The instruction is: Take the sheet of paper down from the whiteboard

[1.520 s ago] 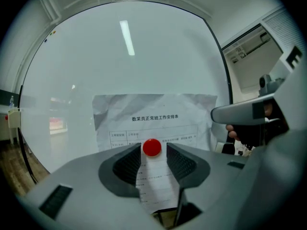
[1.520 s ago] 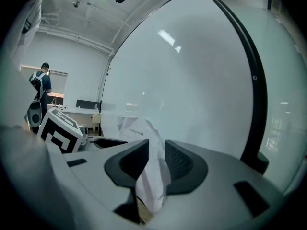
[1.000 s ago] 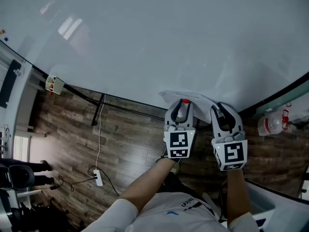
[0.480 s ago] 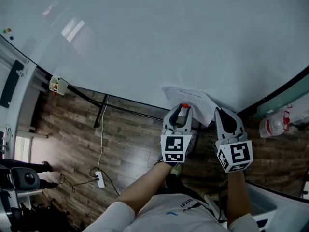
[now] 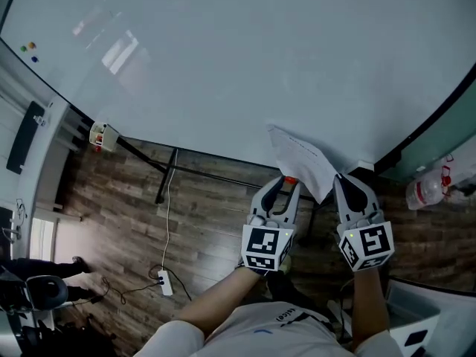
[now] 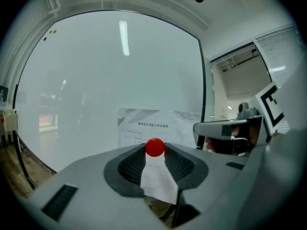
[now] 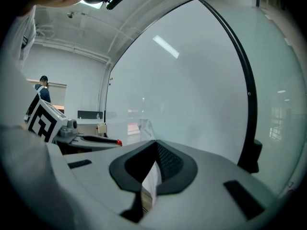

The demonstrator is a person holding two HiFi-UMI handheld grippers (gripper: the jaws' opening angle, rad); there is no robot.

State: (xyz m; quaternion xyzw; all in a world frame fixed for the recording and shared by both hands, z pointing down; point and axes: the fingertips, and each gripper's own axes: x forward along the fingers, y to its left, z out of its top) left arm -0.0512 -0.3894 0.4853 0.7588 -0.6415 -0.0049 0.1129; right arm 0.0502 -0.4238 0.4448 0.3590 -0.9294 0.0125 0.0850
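Observation:
The white printed sheet of paper [image 5: 301,158] hangs tilted in front of the whiteboard [image 5: 223,65], near its lower edge. My right gripper [image 5: 343,183] is shut on the sheet's lower right corner; in the right gripper view the paper [image 7: 151,182] runs edge-on between the pads. My left gripper [image 5: 286,181] sits just left of it, shut on a small red magnet [image 5: 289,179]. In the left gripper view the red magnet [image 6: 155,147] sits between the fingertips, with the creased sheet [image 6: 153,126] behind it.
The board's dark stand leg [image 5: 167,173] and a white power strip [image 5: 164,282] with its cable are on the wood floor at left. A small box [image 5: 103,134] hangs at the board's edge. A plastic bottle [image 5: 428,192] lies at right.
Both grippers have drawn back from the board, lower in the picture. The sheet has come along with the right gripper and now hangs tilted instead of spread wide. The red magnet stayed in the left gripper.

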